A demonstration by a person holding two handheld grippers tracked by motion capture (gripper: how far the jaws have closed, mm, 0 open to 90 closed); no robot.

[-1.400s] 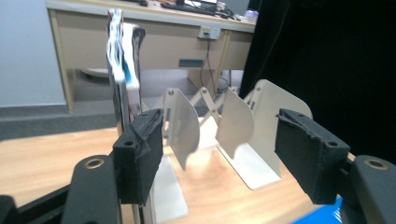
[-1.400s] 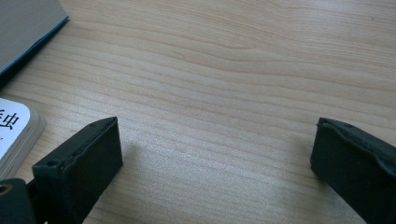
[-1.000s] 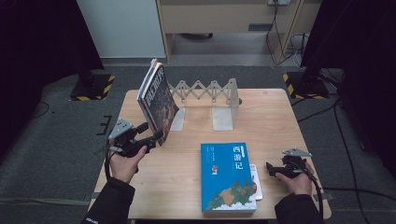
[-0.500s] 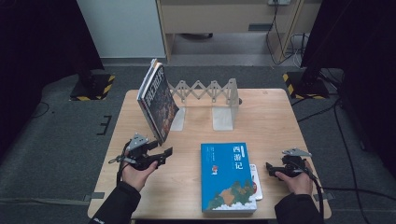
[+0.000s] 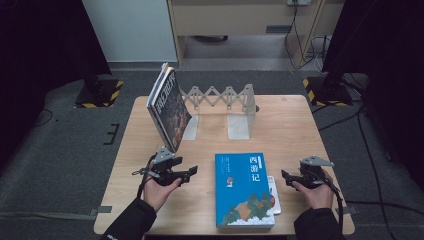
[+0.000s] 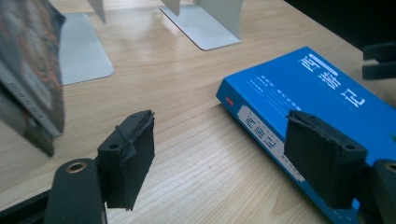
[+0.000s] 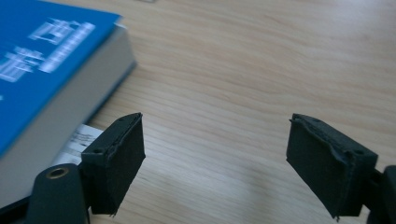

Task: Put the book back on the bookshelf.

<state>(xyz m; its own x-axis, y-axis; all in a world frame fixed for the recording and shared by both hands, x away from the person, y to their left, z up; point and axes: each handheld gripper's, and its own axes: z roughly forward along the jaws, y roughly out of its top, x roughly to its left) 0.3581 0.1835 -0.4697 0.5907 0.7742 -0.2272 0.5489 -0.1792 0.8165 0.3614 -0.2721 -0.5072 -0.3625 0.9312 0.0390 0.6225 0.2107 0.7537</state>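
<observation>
A blue book (image 5: 243, 189) lies flat on the table near the front edge. A dark book (image 5: 169, 107) leans upright against the left plate of a folding book rack (image 5: 220, 97). My left gripper (image 5: 192, 171) hovers low, left of the blue book, pointing at its spine. Its jaws have just been opening, and in the left gripper view (image 6: 224, 140) only bare table lies between them, with the blue book (image 6: 322, 93) just past the right jaw. My right gripper (image 5: 285, 176) sits right of the book; its jaws have just been closing with nothing between them (image 7: 215, 154).
A thin white booklet (image 5: 272, 195) sticks out from under the blue book's right side, also seen in the right gripper view as a white booklet (image 7: 81, 137). The rack's two metal foot plates (image 6: 84, 51) rest mid-table. Bare wood (image 5: 295, 130) lies right of the rack.
My left gripper has left the dark book's lower edge, come down and moved right toward the blue book. The dark book stays leaning. The right hand has barely shifted.
</observation>
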